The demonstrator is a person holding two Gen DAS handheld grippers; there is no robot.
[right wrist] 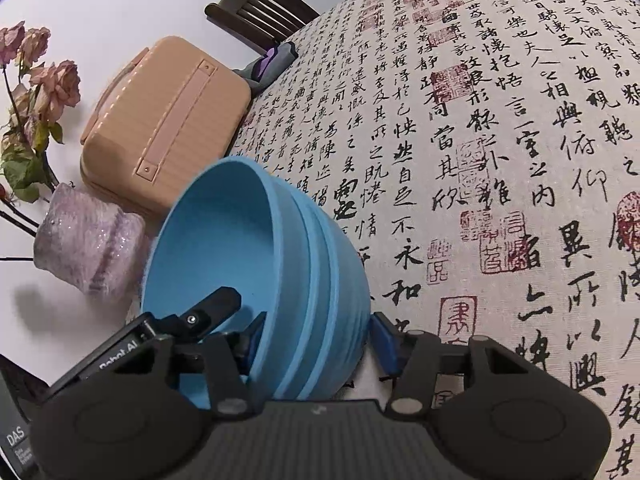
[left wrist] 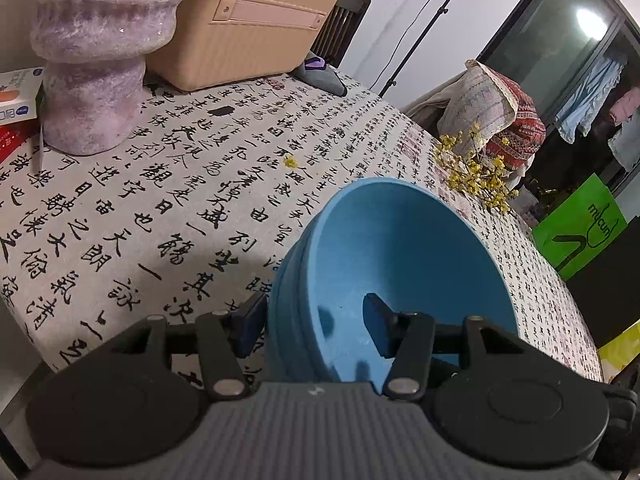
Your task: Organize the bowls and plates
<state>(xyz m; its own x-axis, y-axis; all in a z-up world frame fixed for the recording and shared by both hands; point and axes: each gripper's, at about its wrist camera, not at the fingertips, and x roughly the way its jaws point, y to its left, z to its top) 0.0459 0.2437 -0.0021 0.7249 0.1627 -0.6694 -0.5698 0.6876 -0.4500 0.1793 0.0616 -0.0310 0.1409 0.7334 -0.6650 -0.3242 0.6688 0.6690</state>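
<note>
A nested stack of blue bowls (left wrist: 408, 248) is tilted above the calligraphy tablecloth. My left gripper (left wrist: 314, 320) straddles the stack's near wall, one blue pad (left wrist: 248, 328) outside and the other inside the top bowl, both against it. In the right wrist view the same blue bowls (right wrist: 240, 232) lean to the left. My right gripper (right wrist: 320, 336) clamps the wall from the opposite side, with its left pad inside and its right pad (right wrist: 384, 340) outside. The left gripper's black finger (right wrist: 212, 312) shows inside the bowl there.
A mauve glittery vase (left wrist: 96, 60) with dried roses (right wrist: 52, 80) and a peach ribbed case (left wrist: 248, 28) stand at the table's far side. Yellow flower sprigs (left wrist: 476, 172) lie near the table edge. A dark chair (right wrist: 260, 8) and a green bag (left wrist: 580, 228) are beyond the table.
</note>
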